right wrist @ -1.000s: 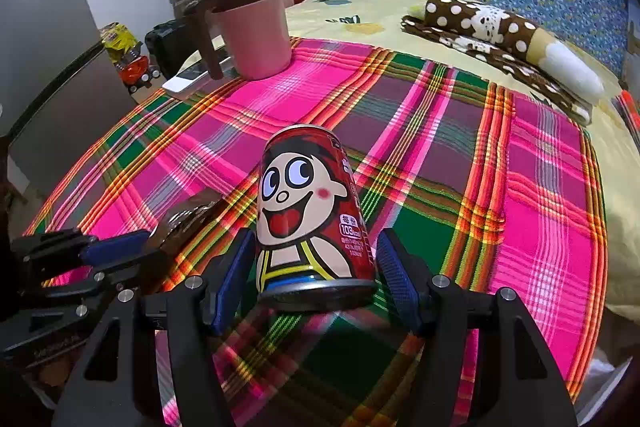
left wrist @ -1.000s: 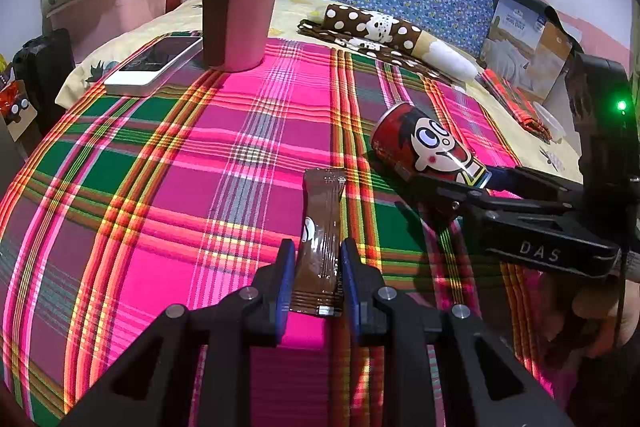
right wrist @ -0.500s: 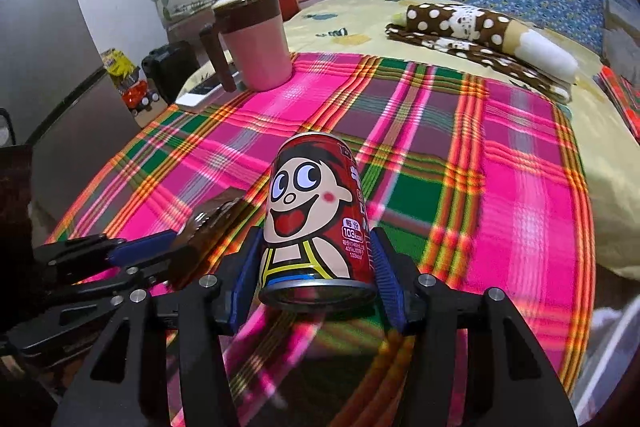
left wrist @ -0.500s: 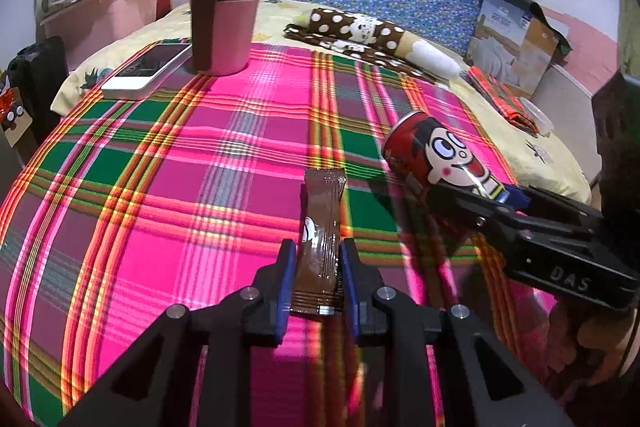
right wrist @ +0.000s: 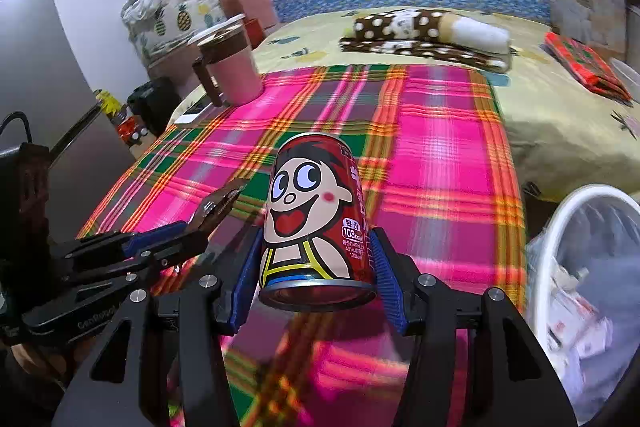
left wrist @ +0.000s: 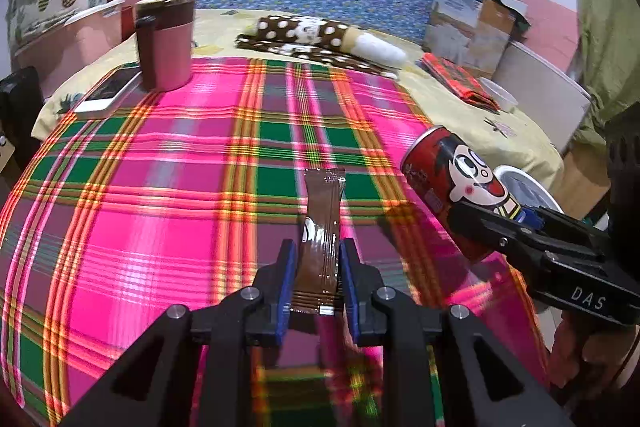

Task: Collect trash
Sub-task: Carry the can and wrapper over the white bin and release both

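Left tongs (left wrist: 314, 277) are clamped on the near end of a brown sachet (left wrist: 320, 235): a long, flat, glossy foil strip with crimped ends that juts forward from between the blue pads, held clear above the plaid cloth (left wrist: 160, 195). Right tongs (right wrist: 316, 279) grip a red can (right wrist: 316, 215), one blue ribbed pad (right wrist: 386, 287) on each side of its lower half; the can is a smooth metal cylinder printed with a cartoon face, its concave base rim toward the camera, tilted slightly and lifted off the cloth. In the left wrist view the same can (left wrist: 448, 187) sits at the right, slanted, in the black fingers of the right tongs (left wrist: 516, 223). In the right wrist view the left tongs (right wrist: 188, 235) appear at the left with the sachet (right wrist: 222, 205) sticking out of them, just beside the can. The cloth is woven, in pink, green and orange checks, over a yellow printed sheet (right wrist: 560, 131). A white round bin (right wrist: 560, 223) with a translucent liner and pale scraps inside lies at the lower right, near the can. A pink tumbler (left wrist: 166, 43) with a brown lid stands at the far left of the cloth, a white phone (left wrist: 108, 93) just beside it.
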The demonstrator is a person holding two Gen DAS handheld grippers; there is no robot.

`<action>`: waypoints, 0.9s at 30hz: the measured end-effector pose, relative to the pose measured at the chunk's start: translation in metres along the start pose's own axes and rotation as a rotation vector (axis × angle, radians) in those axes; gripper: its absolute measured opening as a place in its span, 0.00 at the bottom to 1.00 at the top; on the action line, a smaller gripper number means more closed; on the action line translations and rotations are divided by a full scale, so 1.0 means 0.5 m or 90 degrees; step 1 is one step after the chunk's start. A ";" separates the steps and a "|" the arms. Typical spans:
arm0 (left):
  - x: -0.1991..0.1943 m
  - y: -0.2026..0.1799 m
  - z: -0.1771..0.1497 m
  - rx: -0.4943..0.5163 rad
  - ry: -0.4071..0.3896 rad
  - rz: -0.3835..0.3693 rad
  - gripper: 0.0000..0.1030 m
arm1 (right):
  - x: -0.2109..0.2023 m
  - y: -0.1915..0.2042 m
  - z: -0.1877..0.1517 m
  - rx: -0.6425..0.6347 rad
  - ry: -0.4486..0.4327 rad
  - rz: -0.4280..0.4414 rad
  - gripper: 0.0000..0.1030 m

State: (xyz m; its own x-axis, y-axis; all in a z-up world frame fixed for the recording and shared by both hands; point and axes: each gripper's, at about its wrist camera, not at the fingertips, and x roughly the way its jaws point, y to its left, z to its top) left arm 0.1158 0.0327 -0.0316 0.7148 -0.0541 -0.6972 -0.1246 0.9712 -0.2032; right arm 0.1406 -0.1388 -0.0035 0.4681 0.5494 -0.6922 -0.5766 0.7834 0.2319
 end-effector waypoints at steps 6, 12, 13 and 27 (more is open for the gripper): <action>-0.016 -0.053 -0.005 0.029 -0.002 -0.024 0.23 | -0.049 -0.027 -0.028 0.024 -0.019 -0.023 0.53; -0.023 -0.105 -0.012 0.057 0.000 -0.050 0.23 | -0.091 -0.053 -0.046 0.042 -0.037 -0.047 0.53; -0.023 -0.114 -0.012 0.062 0.002 -0.056 0.23 | -0.099 -0.060 -0.048 0.047 -0.042 -0.053 0.53; 0.005 -0.258 0.000 0.136 0.014 -0.131 0.23 | -0.181 -0.177 -0.104 0.123 -0.064 -0.146 0.53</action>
State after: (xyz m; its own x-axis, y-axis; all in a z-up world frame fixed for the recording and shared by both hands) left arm 0.1338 -0.0925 -0.0071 0.6951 -0.2581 -0.6710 0.1712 0.9659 -0.1942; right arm 0.1145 -0.2731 0.0029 0.6402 0.3708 -0.6728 -0.3150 0.9255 0.2103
